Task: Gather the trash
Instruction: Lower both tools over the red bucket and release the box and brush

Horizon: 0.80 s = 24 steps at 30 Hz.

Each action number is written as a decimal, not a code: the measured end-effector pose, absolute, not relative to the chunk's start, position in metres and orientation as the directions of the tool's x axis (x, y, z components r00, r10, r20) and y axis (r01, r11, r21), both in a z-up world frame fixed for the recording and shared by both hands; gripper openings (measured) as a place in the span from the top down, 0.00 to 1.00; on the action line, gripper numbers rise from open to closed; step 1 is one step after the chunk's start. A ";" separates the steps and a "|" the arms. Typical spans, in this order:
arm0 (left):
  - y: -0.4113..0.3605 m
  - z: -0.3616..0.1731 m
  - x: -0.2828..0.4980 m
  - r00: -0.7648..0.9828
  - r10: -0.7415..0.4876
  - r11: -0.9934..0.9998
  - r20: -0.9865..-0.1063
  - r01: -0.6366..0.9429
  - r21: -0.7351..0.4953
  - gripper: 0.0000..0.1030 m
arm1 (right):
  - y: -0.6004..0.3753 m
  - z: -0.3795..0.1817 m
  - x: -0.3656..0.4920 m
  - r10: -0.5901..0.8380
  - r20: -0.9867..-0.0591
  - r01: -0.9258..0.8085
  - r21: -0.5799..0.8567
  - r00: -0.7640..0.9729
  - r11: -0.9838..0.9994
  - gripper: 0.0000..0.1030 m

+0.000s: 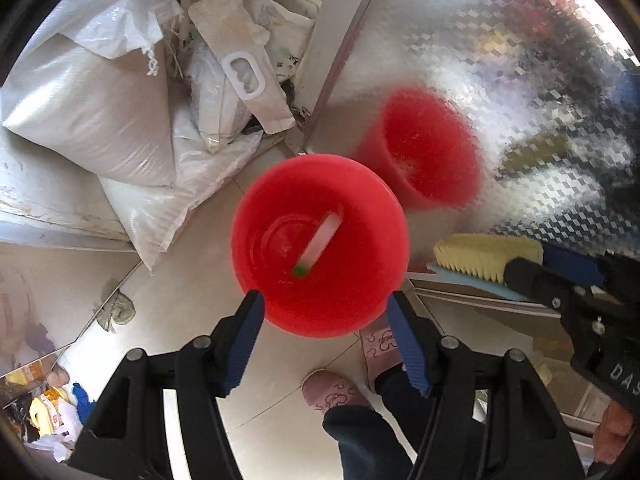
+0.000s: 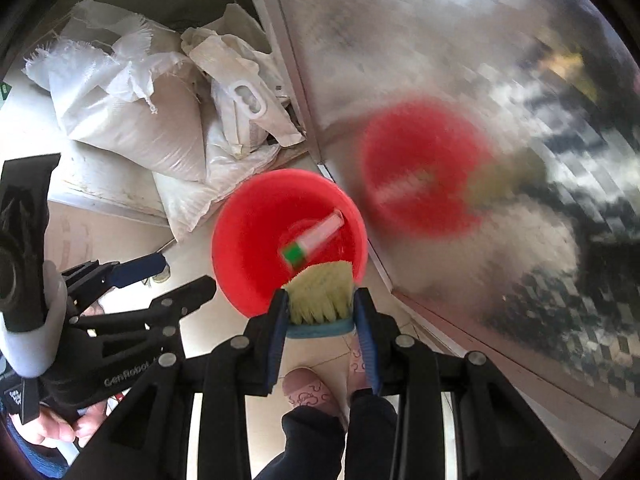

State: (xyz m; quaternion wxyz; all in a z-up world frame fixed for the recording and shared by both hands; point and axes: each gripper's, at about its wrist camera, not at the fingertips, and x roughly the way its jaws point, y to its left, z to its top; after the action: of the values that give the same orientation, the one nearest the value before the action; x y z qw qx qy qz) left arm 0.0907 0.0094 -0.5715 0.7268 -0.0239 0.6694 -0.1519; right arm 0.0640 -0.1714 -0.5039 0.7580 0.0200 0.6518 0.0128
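Standing behind everything — a patterned shiny metal panel, throwing back a blurred red reflection of the bin. Lying heaped against the wall at upper left, several white woven sacks, one folded bag with a plastic carry handle resting on top. Spreading below, a pale tiled floor.

Sitting on that floor, just beside the panel's lower edge and near the sacks, a round red bin, mouth facing up. Lying inside it, slanted across the bottom — a white tube-shaped piece of trash with a green end, blurred in both views.

Hanging above the bin's near rim, the left gripper, pointing steeply down, blue pads spread apart and grasping nothing, the bin showing between them. Showing again at the left of the right wrist view, gripped by a hand.

Hanging just to the right of it, the right gripper, clenching a blue-backed brush by its sides, pale yellow bristles pointing toward the bin and overlapping its near rim in the picture. Whether the bristles are touching the rim — unclear.

Peeking out underneath, two pink slippers and dark trouser legs of the person.
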 end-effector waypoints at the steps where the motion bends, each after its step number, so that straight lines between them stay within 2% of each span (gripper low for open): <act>1: 0.011 -0.570 0.090 0.058 -0.249 0.953 -0.967 0.191 -0.234 0.28 | -0.170 -0.502 0.064 0.049 -0.988 0.001 0.050 0.150 0.999 0.70; 2: 0.014 -0.570 0.089 0.061 -0.243 0.955 -0.968 0.191 -0.228 0.24 | -0.169 -0.500 0.063 0.053 -0.987 -0.004 0.053 0.150 0.999 0.70; 5: 0.020 -0.569 0.087 0.078 -0.204 0.964 -0.976 0.187 -0.187 0.19 | -0.162 -0.502 0.066 0.063 -0.987 -0.027 0.060 0.149 0.998 0.70; 7: 0.026 -0.569 0.084 0.098 -0.175 0.970 -0.980 0.190 -0.154 0.19 | -0.157 -0.505 0.068 0.085 -0.987 -0.048 0.079 0.140 0.996 0.70; 12: 0.041 -0.572 0.081 0.103 -0.119 0.978 -0.988 0.181 -0.100 0.11 | -0.145 -0.514 0.075 0.094 -0.990 -0.093 0.084 0.109 0.992 0.70; 24: 0.063 -0.579 0.077 0.093 -0.105 0.989 -0.990 0.114 -0.094 0.01 | -0.124 -0.523 0.079 0.096 -0.991 -0.169 0.079 0.095 0.983 0.70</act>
State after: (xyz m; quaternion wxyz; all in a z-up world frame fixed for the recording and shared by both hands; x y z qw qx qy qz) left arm 0.0771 0.0632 -0.5786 0.7392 0.0032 0.6694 -0.0741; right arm 0.0792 -0.1242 -0.5230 0.7395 -0.0275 0.6667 0.0894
